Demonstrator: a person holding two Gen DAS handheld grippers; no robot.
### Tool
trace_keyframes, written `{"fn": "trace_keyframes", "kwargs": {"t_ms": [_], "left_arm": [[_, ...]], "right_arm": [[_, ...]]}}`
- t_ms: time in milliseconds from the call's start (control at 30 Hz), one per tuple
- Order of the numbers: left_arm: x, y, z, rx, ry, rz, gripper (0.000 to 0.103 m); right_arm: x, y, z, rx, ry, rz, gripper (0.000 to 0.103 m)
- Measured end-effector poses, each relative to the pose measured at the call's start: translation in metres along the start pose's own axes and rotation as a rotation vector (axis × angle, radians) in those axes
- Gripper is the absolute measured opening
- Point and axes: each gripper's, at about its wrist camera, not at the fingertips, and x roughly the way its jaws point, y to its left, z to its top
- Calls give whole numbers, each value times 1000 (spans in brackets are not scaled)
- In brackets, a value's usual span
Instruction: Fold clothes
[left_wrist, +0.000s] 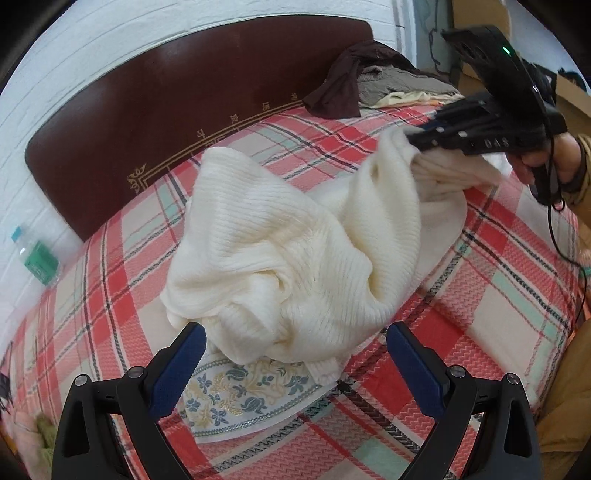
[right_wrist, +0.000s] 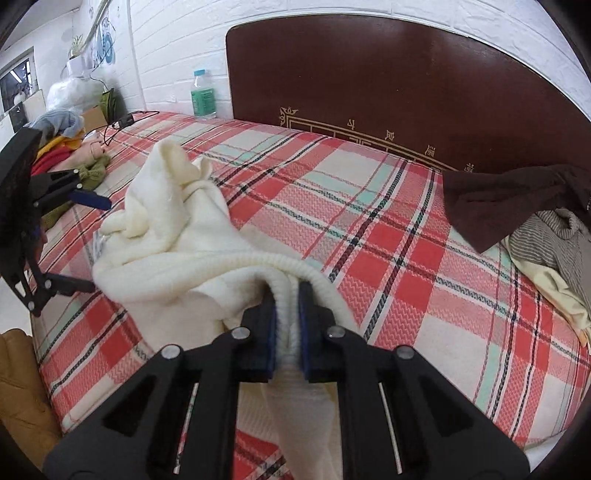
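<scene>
Right wrist view shows my right gripper (right_wrist: 287, 314) fingers pinching the cream sweater's (left_wrist: 295, 251) ribbed hem above the plaid bed (left_wrist: 461, 350), while my left gripper (left_wrist: 295, 354) fingers stand spread over it.

Bright, even indoor light; strong fisheye bending, dark corners.

plaid bed (right_wrist: 369, 206) bears cream sweater (left_wrist: 280, 251), apparently floral cloth (left_wrist: 243, 387).
</scene>
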Motion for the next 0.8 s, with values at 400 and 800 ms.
{"fn": "trace_keyframes", "kwargs": {"t_ms": [400,800], "left_arm": [[45,61,67,-96,-8,103,94],[70,180,83,-578,5,26,92]], "right_arm": [[31,-77,52,189,-45,-55,12],[46,-122,56,343,-30,-136,67]]}}
